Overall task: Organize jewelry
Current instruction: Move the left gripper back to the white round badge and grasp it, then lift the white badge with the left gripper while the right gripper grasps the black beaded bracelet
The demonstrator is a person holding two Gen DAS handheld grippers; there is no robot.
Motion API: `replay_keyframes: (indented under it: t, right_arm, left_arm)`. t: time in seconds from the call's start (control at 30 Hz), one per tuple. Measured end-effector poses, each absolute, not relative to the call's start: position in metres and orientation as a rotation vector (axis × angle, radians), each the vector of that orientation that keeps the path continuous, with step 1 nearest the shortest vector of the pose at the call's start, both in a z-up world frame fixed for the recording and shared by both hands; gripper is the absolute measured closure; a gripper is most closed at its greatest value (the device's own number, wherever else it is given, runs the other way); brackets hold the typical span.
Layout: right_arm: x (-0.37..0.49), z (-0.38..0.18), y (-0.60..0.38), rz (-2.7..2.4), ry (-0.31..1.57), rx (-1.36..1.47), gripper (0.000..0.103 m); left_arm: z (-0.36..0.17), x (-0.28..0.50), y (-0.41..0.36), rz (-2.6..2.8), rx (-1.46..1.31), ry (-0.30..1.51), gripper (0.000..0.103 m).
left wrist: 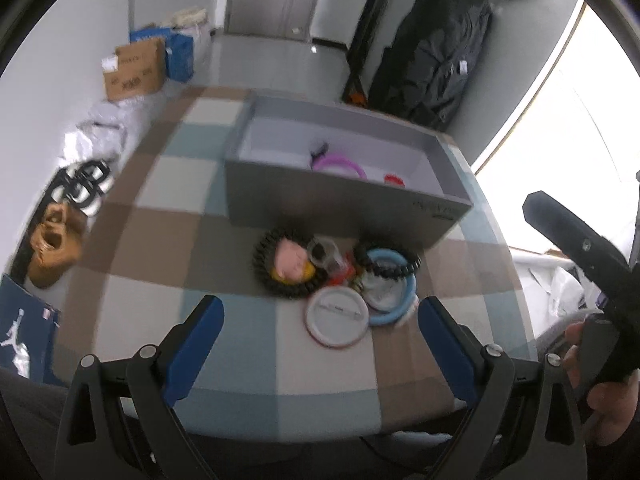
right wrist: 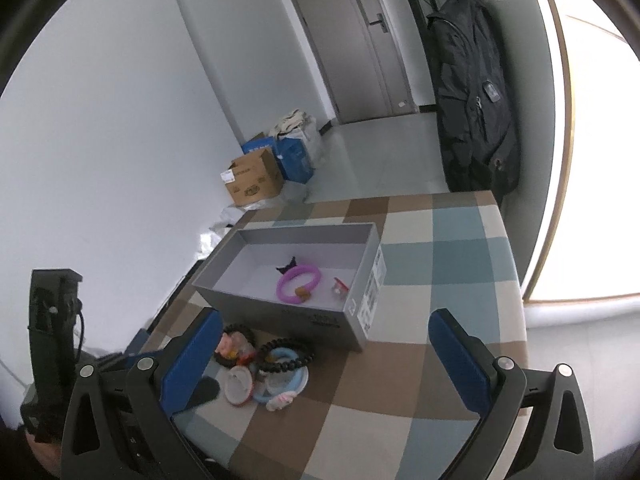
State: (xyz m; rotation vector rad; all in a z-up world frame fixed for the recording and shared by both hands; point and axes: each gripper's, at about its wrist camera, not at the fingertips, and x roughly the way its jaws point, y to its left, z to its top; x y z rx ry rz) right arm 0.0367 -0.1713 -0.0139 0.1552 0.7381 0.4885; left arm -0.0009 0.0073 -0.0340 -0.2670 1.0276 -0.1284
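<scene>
Spanning the checkered desk (right wrist: 460,240), the grey box (right wrist: 288,312) already holds a purple bracelet (right wrist: 298,282) and a small red piece (right wrist: 340,285). A jewelry pile (left wrist: 336,276) remains outside. Left gripper (left wrist: 320,316) and right gripper (right wrist: 326,344) stand open, empty.

Bare checked cloth (left wrist: 240,344) near my left gripper (left wrist: 320,320), wide apart: clear approach. Jewelry pile (left wrist: 336,276) backs onto grey box (left wrist: 340,208) wall. Open cloth right of the box.
</scene>
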Motion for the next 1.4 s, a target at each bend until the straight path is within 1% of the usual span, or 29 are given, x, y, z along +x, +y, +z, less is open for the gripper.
replay_keyframes:
  t: [0.1, 0.33, 0.37, 0.4, 0.53, 0.63, 0.73, 0.77, 0.8, 0.87, 1.23, 1.4]
  right_arm:
    - [0.037, -0.017, -0.17, 0.483, 0.754, 0.147, 0.0]
    - [0.037, -0.017, -0.174, 0.479, 0.753, 0.152, 0.0]
    - [0.037, -0.017, -0.174, 0.479, 0.754, 0.152, 0.0]
    - [0.037, -0.018, -0.174, 0.478, 0.757, 0.154, 0.0]
    - [0.038, -0.018, -0.175, 0.479, 0.764, 0.153, 0.0]
    - [0.038, -0.018, -0.175, 0.479, 0.765, 0.157, 0.0]
    - [0.038, -0.018, -0.175, 0.479, 0.764, 0.16, 0.0]
    - [0.038, -0.018, -0.175, 0.479, 0.764, 0.159, 0.0]
    - [0.038, -0.018, -0.175, 0.479, 0.762, 0.158, 0.0]
    - [0.038, -0.018, -0.175, 0.48, 0.761, 0.158, 0.0]
    - [0.038, -0.019, -0.171, 0.48, 0.765, 0.143, 0.0]
    - [0.039, -0.022, -0.172, 0.478, 0.779, 0.149, 0.0]
  left_arm:
    - [-0.042, 0.0, 0.002, -0.136, -0.257, 1.076, 0.008]
    - [-0.048, 0.003, 0.005, -0.126, -0.3, 1.092, 0.008]
    - [-0.048, 0.004, 0.005, -0.119, -0.298, 1.094, 0.011]
    - [-0.047, 0.004, 0.004, -0.11, -0.288, 1.088, 0.019]
    - [-0.052, 0.006, -0.004, -0.103, -0.246, 1.107, 0.023]
    - [-0.052, 0.005, -0.008, -0.087, -0.221, 1.105, 0.03]
    - [-0.052, 0.003, -0.012, -0.074, -0.203, 1.1, 0.033]
    - [-0.052, 0.002, -0.014, -0.07, -0.187, 1.097, 0.041]
    - [-0.051, 0.002, -0.015, -0.065, -0.171, 1.095, 0.054]
    - [-0.049, 0.001, -0.015, -0.081, -0.174, 1.095, 0.066]
    - [-0.048, 0.003, -0.007, -0.123, -0.226, 1.103, 0.066]
    - [-0.035, -0.001, -0.008, -0.198, -0.285, 1.085, 0.066]
